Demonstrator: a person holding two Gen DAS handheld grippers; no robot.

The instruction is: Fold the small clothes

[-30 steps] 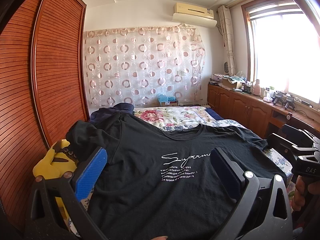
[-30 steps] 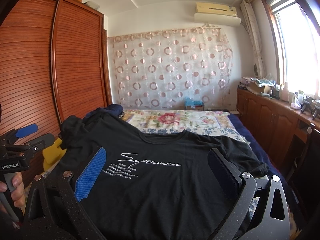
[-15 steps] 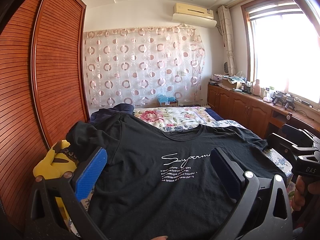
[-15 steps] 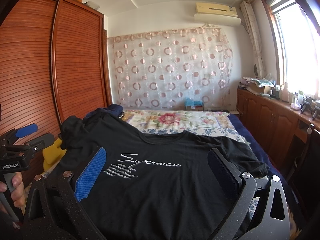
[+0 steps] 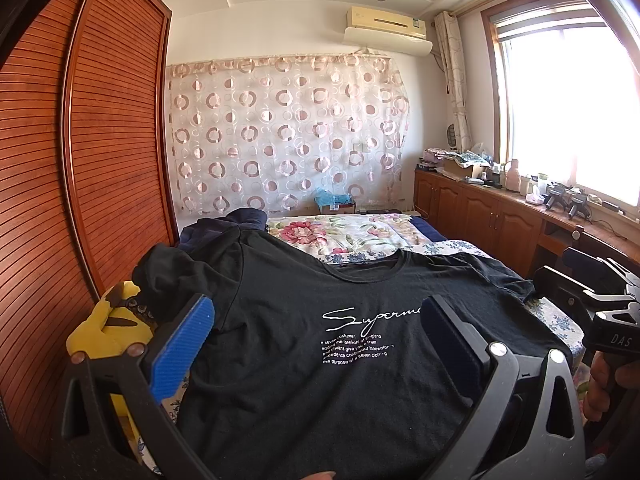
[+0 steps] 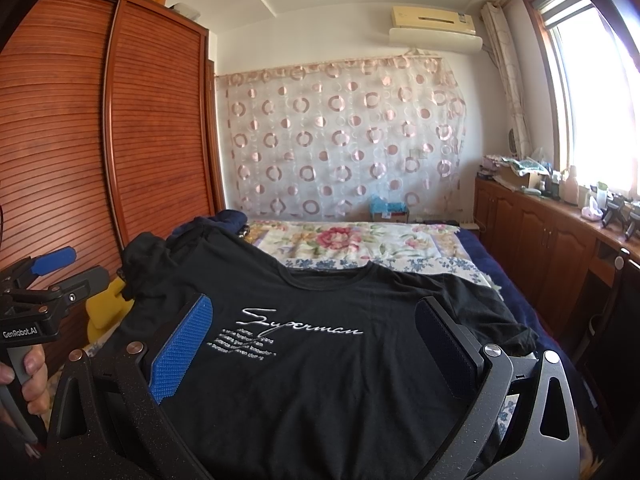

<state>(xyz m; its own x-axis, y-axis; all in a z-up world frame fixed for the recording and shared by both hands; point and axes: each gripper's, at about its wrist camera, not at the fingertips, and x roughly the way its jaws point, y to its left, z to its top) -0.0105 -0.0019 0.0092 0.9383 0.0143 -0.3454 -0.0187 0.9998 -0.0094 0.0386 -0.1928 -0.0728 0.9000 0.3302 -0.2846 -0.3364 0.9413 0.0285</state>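
A black T-shirt with white "Superman" lettering lies spread flat, front up, on the bed, its collar pointing away from me. Its left sleeve bunches up over a yellow plush toy. My left gripper hovers open above the shirt's lower left part, nothing between its fingers. In the right wrist view the same T-shirt fills the foreground, and my right gripper hangs open over its chest print. Each gripper shows at the edge of the other's view, held by a hand.
A yellow plush toy sits at the bed's left edge against the slatted wooden wardrobe. Dark blue clothes are piled beyond the shirt. A floral bedspread covers the far bed. Wooden cabinets line the right wall.
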